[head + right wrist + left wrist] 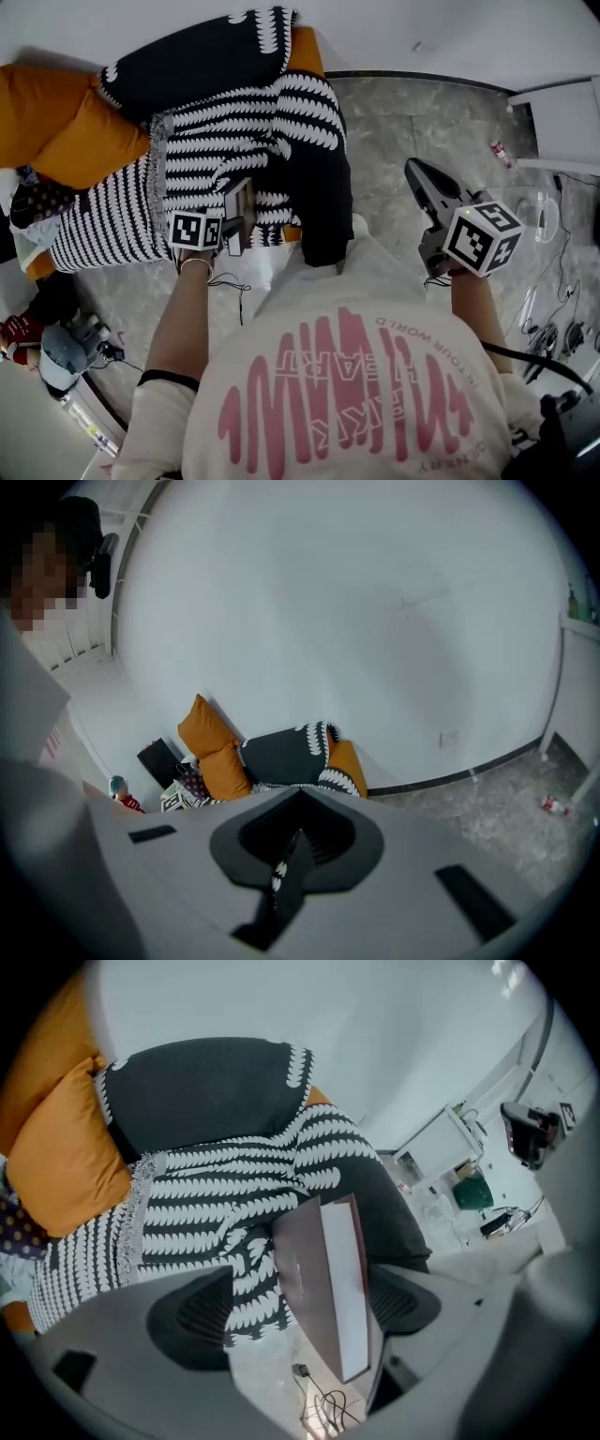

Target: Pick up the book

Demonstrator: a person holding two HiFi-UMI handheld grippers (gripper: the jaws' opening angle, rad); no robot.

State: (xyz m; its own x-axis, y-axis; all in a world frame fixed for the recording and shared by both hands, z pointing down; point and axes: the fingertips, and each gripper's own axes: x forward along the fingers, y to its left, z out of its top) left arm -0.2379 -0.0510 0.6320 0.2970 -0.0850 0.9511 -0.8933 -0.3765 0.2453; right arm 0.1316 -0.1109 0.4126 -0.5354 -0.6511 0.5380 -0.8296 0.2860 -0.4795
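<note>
One book; two orange cushions (touching); two tongs.

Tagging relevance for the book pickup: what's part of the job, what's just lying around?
In the job: book, clamped in the left gripper.
Lying about: black-and-white blanket, orange cushions, floor cables; right gripper shut, empty.

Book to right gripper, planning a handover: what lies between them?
In the head view, the dark hanging edge of the blanket, then grey floor, separate the book from the right gripper.
</note>
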